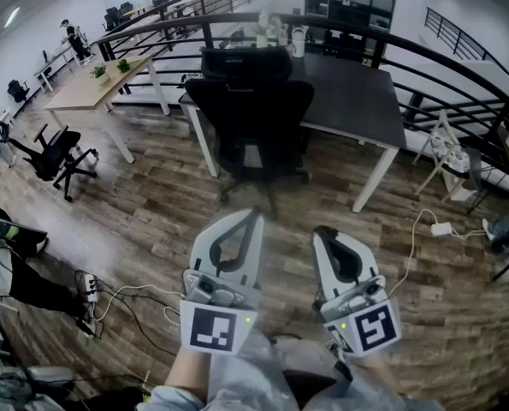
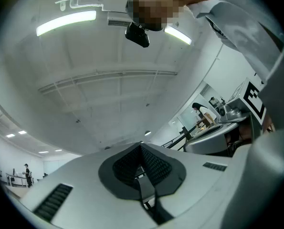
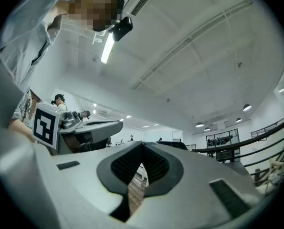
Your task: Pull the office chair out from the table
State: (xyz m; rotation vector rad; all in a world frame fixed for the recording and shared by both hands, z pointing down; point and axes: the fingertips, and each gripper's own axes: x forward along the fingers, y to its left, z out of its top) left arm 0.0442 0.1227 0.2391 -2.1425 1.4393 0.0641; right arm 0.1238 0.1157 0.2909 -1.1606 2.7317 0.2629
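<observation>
A black office chair (image 1: 250, 114) stands tucked against the near edge of a dark-topped table (image 1: 357, 101) with white legs, at the top middle of the head view. My left gripper (image 1: 252, 215) and right gripper (image 1: 325, 232) hang side by side low in that view, well short of the chair, both shut with nothing between the jaws. The left gripper view aims up at the ceiling, its jaws (image 2: 141, 147) closed tip to tip. In the right gripper view the jaws (image 3: 142, 146) are closed too, and the other gripper (image 3: 79, 125) shows at the left.
A light wooden table (image 1: 96, 84) and a second black chair (image 1: 53, 157) stand at the left. Black railings (image 1: 459, 67) curve behind the table. Cables and a power strip (image 1: 87, 289) lie on the wood floor at the lower left; a white cable and plug (image 1: 440, 228) lie at the right.
</observation>
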